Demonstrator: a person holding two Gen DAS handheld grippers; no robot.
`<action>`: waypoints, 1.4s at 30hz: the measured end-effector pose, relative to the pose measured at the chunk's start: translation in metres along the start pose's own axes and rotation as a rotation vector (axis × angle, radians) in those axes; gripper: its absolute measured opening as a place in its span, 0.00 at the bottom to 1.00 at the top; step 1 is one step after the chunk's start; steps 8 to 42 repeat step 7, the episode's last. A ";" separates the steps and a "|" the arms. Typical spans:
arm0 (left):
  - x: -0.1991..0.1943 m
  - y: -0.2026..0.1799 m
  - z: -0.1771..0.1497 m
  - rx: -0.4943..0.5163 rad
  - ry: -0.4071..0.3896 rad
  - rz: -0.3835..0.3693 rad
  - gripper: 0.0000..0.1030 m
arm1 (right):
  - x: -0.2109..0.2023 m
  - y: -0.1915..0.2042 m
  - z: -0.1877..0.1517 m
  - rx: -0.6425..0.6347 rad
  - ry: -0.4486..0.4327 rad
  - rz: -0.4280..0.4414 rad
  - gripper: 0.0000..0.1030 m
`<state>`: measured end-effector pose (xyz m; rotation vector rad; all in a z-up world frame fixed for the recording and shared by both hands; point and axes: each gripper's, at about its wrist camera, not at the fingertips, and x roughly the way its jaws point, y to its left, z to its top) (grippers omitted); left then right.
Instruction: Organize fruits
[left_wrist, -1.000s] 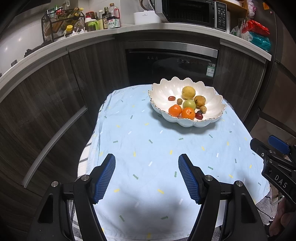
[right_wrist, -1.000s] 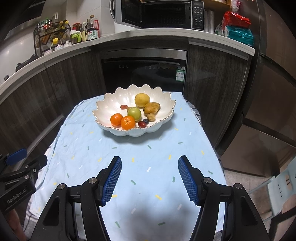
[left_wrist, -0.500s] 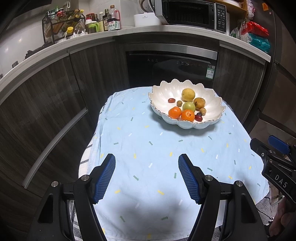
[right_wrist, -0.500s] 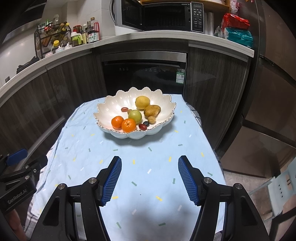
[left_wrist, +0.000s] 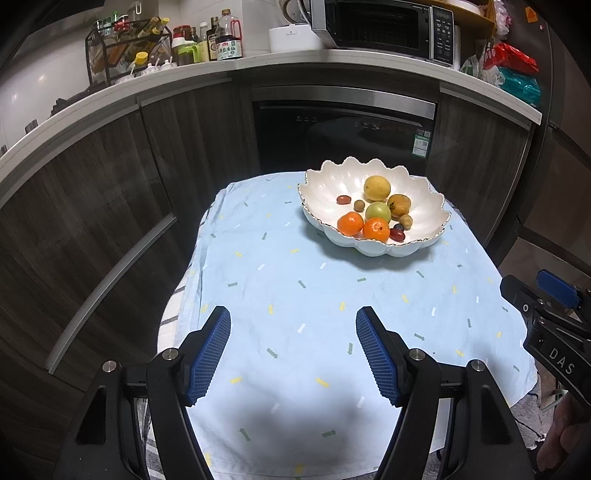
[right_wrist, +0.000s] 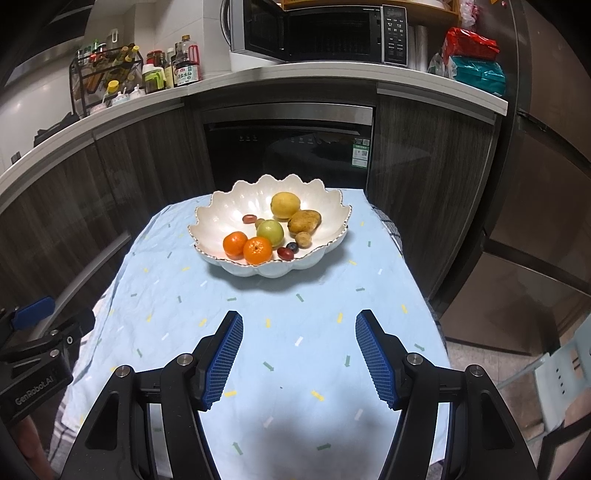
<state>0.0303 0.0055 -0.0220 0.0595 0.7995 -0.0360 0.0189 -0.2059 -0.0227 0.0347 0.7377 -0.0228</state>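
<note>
Showing only on the right wrist view: blueberry (right_wrist: 292, 246) in bowl (right_wrist: 221, 218).

A white scalloped bowl (right_wrist: 207, 218) with a thin gilt rim sits upright toward the tabletop's far edge, and all the fruit is inside it. Two oranges (right_wrist: 235, 244) lie side by side, touching, at the near rim. Behind them is a green apple (right_wrist: 270, 232), and a yellow lemon (right_wrist: 285, 205) lies farthest back. A brownish pear (right_wrist: 303, 221) lies on its side to the right, with a small brown round fruit (right_wrist: 304, 239) just in front of it. A dark red date (right_wrist: 284, 253) and a dark berry (right_wrist: 292, 246) lie nearby.
</note>
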 end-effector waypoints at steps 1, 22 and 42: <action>0.000 0.000 0.000 0.000 -0.002 -0.003 0.68 | 0.000 -0.001 0.000 0.001 0.000 0.000 0.63; 0.001 -0.002 -0.001 0.006 0.002 -0.009 0.68 | 0.000 -0.002 0.000 0.004 0.001 0.002 0.63; 0.001 -0.002 -0.001 0.006 0.002 -0.009 0.68 | 0.000 -0.002 0.000 0.004 0.001 0.002 0.63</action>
